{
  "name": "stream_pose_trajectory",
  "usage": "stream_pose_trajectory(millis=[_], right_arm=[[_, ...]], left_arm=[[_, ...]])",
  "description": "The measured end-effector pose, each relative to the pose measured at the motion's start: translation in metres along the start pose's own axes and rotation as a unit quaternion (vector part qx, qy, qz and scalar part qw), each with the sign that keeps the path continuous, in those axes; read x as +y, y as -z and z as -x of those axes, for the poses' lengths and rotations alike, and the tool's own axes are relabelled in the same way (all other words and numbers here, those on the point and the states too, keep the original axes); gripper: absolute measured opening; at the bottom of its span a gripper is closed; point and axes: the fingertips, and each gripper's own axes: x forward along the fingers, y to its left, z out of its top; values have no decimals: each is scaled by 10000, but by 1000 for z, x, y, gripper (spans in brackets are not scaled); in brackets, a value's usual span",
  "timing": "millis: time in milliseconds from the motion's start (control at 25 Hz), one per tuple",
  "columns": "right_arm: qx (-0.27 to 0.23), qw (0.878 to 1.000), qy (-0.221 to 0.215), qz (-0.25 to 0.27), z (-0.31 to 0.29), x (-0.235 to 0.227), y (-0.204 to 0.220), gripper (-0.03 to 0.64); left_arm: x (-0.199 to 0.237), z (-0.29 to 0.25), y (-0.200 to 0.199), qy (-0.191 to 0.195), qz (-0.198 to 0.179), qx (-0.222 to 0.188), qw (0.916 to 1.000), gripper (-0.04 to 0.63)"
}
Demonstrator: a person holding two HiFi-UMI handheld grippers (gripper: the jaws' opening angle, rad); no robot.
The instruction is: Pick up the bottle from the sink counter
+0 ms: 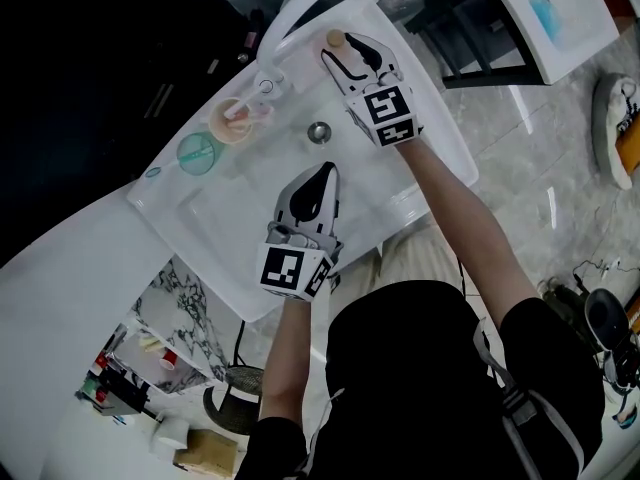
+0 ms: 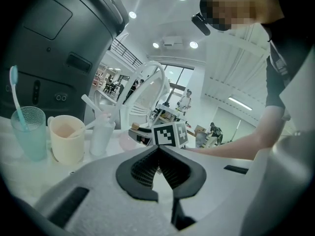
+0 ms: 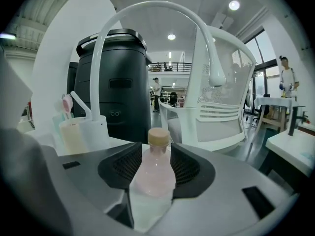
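Zero lift so far. Bottle (image 3: 154, 173) upright on surface (image 1: 205, 216) by faucet (image 1: 300, 3), btwn R gripper (image 1: 348, 50) jaws, which are spread wide, not squeezing yet. L gripper (image 1: 322, 174) clenched, empty, idle over basin. Left to do: close on bottle, raise it off.
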Motion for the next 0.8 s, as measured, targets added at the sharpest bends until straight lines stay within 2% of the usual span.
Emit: stream_pose_trajectory(millis=[400,800], right_arm=[[-6,9999,134,62,-7,-1,0,163],[81,9996,201,-188,-5,-6,-1,132]], left_arm=[[3,2,1,-38,43,38,10000,20],[5,7,3,-36,70,41,10000,20]])
